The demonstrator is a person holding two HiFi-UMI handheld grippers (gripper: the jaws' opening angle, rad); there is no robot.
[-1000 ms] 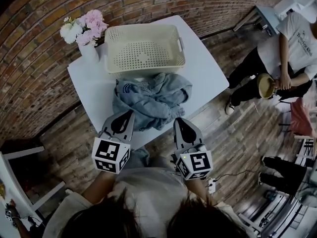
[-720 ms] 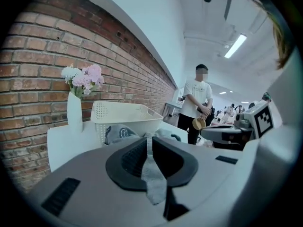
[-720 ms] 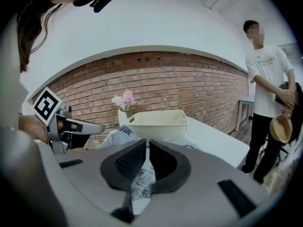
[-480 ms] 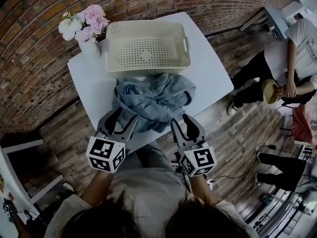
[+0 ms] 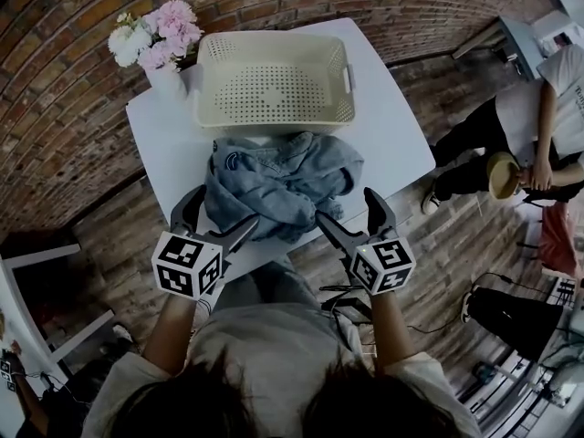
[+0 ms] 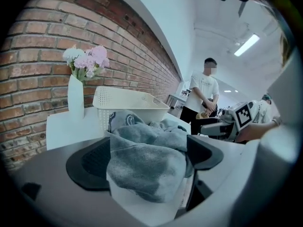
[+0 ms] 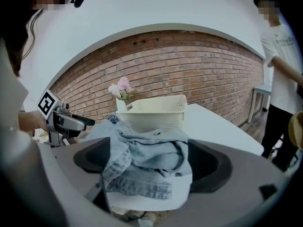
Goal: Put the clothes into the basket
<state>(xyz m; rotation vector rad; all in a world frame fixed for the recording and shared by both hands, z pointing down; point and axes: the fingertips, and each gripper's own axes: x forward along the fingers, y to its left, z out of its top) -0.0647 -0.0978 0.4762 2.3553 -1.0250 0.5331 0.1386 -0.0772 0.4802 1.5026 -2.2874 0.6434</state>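
Clothes (image 5: 278, 185) are lying heaped on the table (image 5: 164, 149), just beside the basket (image 5: 212, 71). You are holding the left gripper (image 5: 222, 213) and right gripper (image 5: 347, 208) at the heap's edge farthest from the basket. Both pairs of jaws have just been opening wide, with fabric sitting loose between them.

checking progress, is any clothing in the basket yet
No, the basket holds nothing in the head view; the denim clothes lie on the table before it.
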